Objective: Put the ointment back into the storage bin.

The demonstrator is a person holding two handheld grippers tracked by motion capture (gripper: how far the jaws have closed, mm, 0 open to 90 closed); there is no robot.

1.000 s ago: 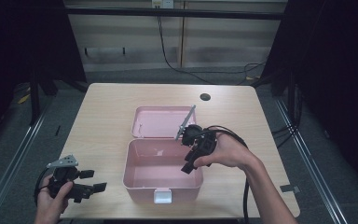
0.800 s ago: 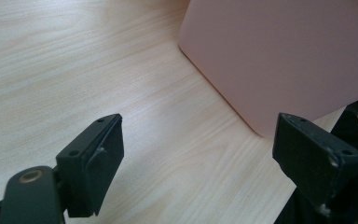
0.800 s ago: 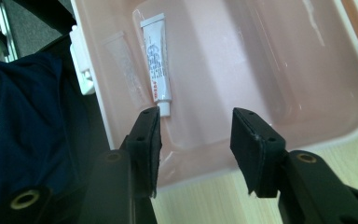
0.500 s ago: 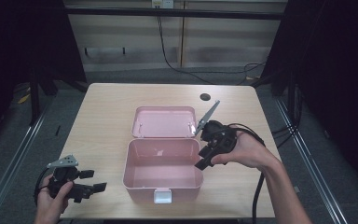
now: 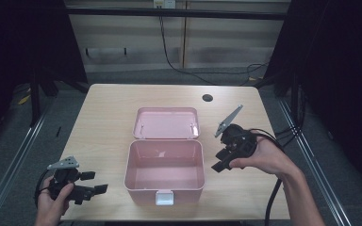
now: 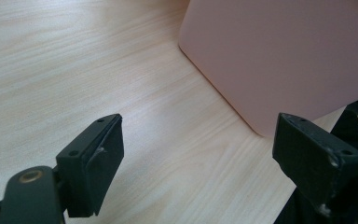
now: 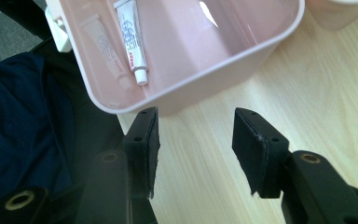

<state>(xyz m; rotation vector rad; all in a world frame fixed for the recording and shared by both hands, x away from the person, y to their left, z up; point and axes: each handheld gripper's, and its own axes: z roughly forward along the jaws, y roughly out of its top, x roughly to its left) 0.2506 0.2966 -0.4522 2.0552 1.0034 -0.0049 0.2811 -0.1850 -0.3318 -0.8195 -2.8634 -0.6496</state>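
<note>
Your right gripper (image 5: 224, 157) sat just right of the pink box (image 5: 164, 188), jaws aimed at its right wall. The jaws had just been opening and stood spread wide with nothing between them; the right gripper view showed bare wood in the gap and the box rim (image 7: 242, 53) just beyond the pads, not touching.

The box stood open in the middle of the table (image 5: 108, 113), toward the near edge, white latch (image 5: 163, 197) facing you. Its lid (image 5: 167, 123) was folded back flat on the far side, still joined at the hinge edge.

Inside the box, a small white tube (image 7: 130, 39) lay on the floor beside one wall; the faint twin next to it looked like a reflection in that wall, but I couldn't tell for sure.

Your left gripper (image 5: 93, 182) was at the near left corner, in your left hand (image 5: 52, 202), well apart from the box. Its jaws were spread wide too, empty, pointing right at the box's left wall (image 6: 279, 56) with wood between the pads.

A dark round hole (image 5: 207, 98) sat at the far right of the tabletop.
</note>
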